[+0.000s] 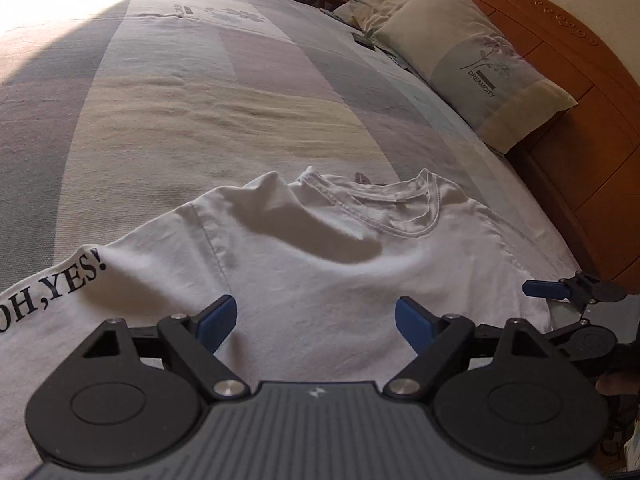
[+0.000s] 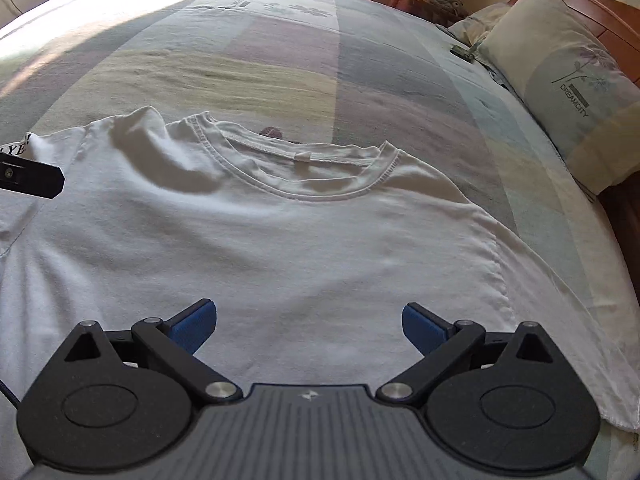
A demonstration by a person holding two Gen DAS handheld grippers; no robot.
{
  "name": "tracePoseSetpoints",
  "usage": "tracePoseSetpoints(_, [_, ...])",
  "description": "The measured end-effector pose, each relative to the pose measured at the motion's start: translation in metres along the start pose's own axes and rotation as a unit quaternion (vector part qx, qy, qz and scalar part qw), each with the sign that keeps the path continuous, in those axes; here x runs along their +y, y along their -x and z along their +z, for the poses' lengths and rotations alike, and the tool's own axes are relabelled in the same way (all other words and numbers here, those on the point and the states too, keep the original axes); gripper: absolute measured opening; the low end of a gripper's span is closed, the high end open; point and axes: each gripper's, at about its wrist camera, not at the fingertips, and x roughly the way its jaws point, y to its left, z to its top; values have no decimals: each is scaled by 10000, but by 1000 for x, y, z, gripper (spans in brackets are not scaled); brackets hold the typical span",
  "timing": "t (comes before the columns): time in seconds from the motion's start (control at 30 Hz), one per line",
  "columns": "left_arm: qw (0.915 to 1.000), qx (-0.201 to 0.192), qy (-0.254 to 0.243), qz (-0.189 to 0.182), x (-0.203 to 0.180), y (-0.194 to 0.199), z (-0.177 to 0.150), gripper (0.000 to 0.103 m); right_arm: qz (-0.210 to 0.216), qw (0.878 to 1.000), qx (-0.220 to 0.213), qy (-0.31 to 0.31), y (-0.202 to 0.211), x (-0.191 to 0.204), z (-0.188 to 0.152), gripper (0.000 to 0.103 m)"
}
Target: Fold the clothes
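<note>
A white T-shirt (image 1: pixel 304 272) (image 2: pixel 280 248) lies spread on the bed, collar (image 2: pixel 296 176) away from me. Its left sleeve carries black lettering "OH, YES!" (image 1: pixel 52 288), and a fabric ridge bunches at the left shoulder (image 1: pixel 276 188). My left gripper (image 1: pixel 316 322) hovers open over the shirt's chest, blue pads wide apart with nothing between them. My right gripper (image 2: pixel 310 326) is also open over the lower chest, empty. The right gripper (image 1: pixel 560 292) also shows at the right edge of the left wrist view, beside the shirt's right sleeve.
The bed has a pastel patchwork cover (image 1: pixel 200 92) (image 2: pixel 280 64). Pillows (image 1: pixel 476 60) (image 2: pixel 568 80) lean on a wooden headboard (image 1: pixel 580 80) at the right. Bright sunlight falls on the far left of the bed. A small dark object (image 2: pixel 462 53) lies near the pillows.
</note>
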Motion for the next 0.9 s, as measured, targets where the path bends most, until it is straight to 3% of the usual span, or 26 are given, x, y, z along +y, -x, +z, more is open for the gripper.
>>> tracePoseSetpoints(0.03, [9994, -26, 20, 338, 1, -6, 1, 80, 2, 10000, 21, -77, -2, -12, -7, 102])
tracePoseSetpoints(0.1, [9975, -25, 336, 620, 3, -4, 11, 81, 44, 9998, 29, -198, -3, -34, -18, 102])
tracePoseSetpoints(0.2, [9944, 64, -3, 1051, -24, 3, 28, 79, 111, 9994, -19, -326, 2, -66, -34, 102])
tracePoseSetpoints(0.3, [9989, 128, -251, 388, -65, -8, 44, 81, 242, 9988, 8, -426, 2, -92, -44, 102])
tracePoseSetpoints(0.4, [9992, 379, -140, -41, -91, -41, 52, 82, 356, 9986, -23, -396, 0, -111, -50, 102])
tracePoseSetpoints(0.47, [9964, 802, 47, 264, -92, -72, 53, 81, 368, 9989, -93, -287, -1, -119, -52, 102])
tracePoseSetpoints(0.5, [9965, 733, 14, 412, -90, -78, 56, 78, 361, 9990, -136, -244, -1, -123, -53, 102])
tracePoseSetpoints(0.6, [9957, 513, -81, 770, -83, -94, 68, 82, 334, 9989, -247, -205, 1, -133, -55, 102])
tracePoseSetpoints(0.7, [9957, 329, 49, 870, -65, -105, 92, 82, 318, 9989, -282, -209, 0, -139, -57, 102])
tracePoseSetpoints(0.8, [9950, 255, 67, 964, -60, -89, 106, 78, 306, 9991, -253, -163, -2, -139, -54, 102])
tracePoseSetpoints(0.9, [9971, 51, -106, 746, -65, -51, 98, 81, 496, 9981, -360, -37, -3, -134, -38, 102])
